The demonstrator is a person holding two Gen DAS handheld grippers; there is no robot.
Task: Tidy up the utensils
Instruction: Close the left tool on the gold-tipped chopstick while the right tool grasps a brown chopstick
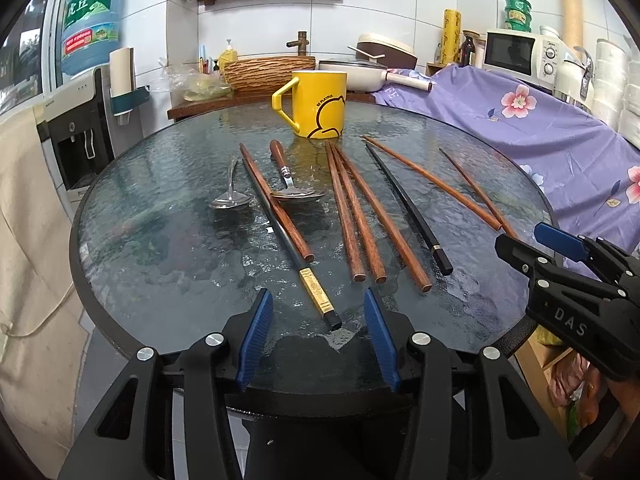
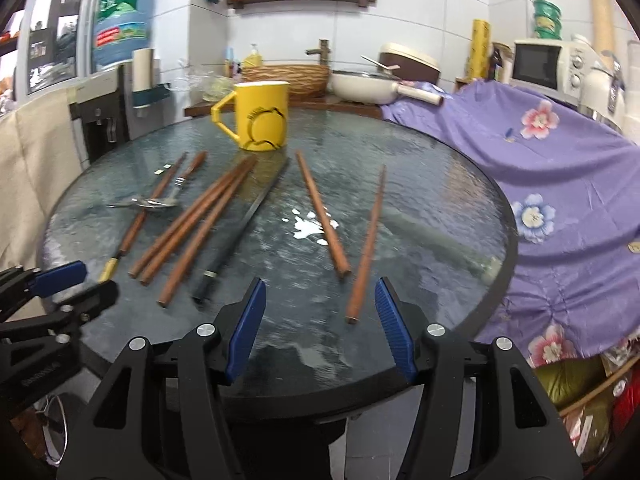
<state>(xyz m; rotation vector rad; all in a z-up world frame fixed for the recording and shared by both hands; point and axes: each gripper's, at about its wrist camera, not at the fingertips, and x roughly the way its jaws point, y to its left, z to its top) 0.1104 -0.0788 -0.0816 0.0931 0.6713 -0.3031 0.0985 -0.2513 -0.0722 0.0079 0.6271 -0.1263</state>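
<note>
Left gripper (image 1: 318,332): nearest the lens, jaws spread, nothing between the pads. It hangs above the near edge of the table (image 1: 160,240), lined up on the gold-banded end of the black chopstick (image 1: 296,256), which lies just ahead of the pads and untouched.

Right gripper (image 2: 320,328): jaws spread, empty. The near end of a brown chopstick (image 2: 366,248) lies just ahead, toward its right pad; no contact.

Utensils, left view, outward from the gripper:
- black chopstick with gold band, running diagonally away, a brown stick (image 1: 276,204) lying along it;
- three brown sticks (image 1: 356,216) bunched at their far tips, fanning toward the camera;
- second black chopstick (image 1: 408,208), right of those;
- two more brown sticks farther right, well apart from each other;
- plain spoon (image 1: 230,196), far left, bowl toward the camera;
- wood-handled spoon (image 1: 290,184), bowl resting beside the gold-banded pair.

Mug (image 1: 316,104): yellow, upright, at the far side of the table beyond all the utensils, handle to the left. Interior not visible.

Step in hand, by judgement: the start of the sort; every utensil lies loose on the glass and none is gripped. The mug is the likely holder.

Next move calls for: lowering the left jaws over the gold-banded end, pinching that stick alone without catching its brown neighbour, then lifting clear. Thin sticks on slick glass may slide or roll when nudged.
</note>
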